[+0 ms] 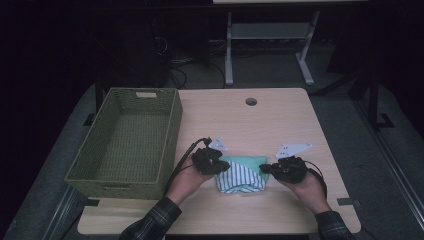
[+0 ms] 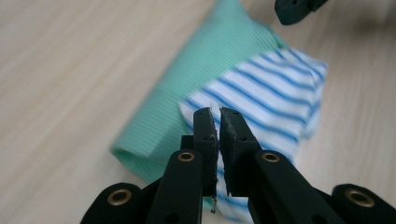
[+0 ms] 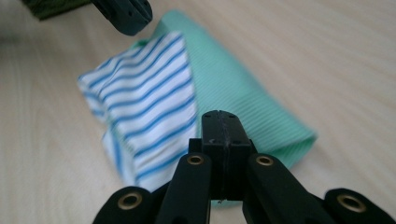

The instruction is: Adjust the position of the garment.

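Observation:
A mint-green cloth [image 1: 251, 161] lies folded near the table's front edge, with a blue-and-white striped layer [image 1: 243, 178] on top of it. My left gripper [image 1: 225, 167] is at the cloth's left side. In the left gripper view its jaws [image 2: 216, 112] stand almost together, pinching a corner of the striped layer [image 2: 275, 93]. My right gripper [image 1: 264, 169] is at the cloth's right side. It is shut [image 3: 222, 115] over the green edge [image 3: 243, 93], with nothing seen between its jaws. Each gripper view shows the other gripper's tip near its top edge.
A green woven basket [image 1: 172, 132] stands on the left part of the wooden table [image 1: 280, 120], close to my left hand. A round cable hole [image 1: 251, 101] sits at the table's far middle. Desk legs and cables fill the dark floor behind.

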A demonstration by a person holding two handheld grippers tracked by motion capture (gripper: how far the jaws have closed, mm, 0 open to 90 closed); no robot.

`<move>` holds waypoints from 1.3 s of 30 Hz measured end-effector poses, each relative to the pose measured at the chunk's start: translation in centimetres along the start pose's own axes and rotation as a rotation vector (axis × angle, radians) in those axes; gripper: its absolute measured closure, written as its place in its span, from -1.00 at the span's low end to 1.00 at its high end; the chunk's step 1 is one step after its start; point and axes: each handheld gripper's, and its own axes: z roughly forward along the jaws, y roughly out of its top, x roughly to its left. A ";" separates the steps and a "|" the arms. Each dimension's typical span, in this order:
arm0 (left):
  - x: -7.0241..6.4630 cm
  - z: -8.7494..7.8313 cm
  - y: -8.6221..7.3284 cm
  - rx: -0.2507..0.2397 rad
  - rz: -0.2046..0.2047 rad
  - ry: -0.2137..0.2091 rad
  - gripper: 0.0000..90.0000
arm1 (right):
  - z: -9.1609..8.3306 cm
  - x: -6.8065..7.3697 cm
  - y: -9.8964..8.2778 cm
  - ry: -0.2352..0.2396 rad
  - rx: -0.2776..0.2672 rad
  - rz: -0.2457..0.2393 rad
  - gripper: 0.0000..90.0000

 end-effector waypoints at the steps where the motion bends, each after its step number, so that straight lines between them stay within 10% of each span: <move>1: 0.3 0.1 0.3 -0.003 -0.008 0.005 0.88 | 0.1 -0.4 0.4 -0.004 -0.010 0.005 1.00; 12: 2.4 2.6 1.3 0.008 -0.068 0.027 0.88 | 2.5 -2.0 2.3 -0.005 -0.023 0.008 1.00; 24: 3.9 5.3 0.5 0.136 -0.007 0.110 0.98 | 5.6 -2.7 1.0 -0.038 0.087 0.011 1.00; 33: 3.8 3.8 0.8 0.040 -0.053 0.054 0.97 | 4.2 -2.9 1.9 -0.046 0.031 0.026 1.00; 39: 1.3 1.7 0.5 -0.037 -0.050 -0.024 0.99 | 4.5 -4.4 2.7 -0.045 0.025 0.037 1.00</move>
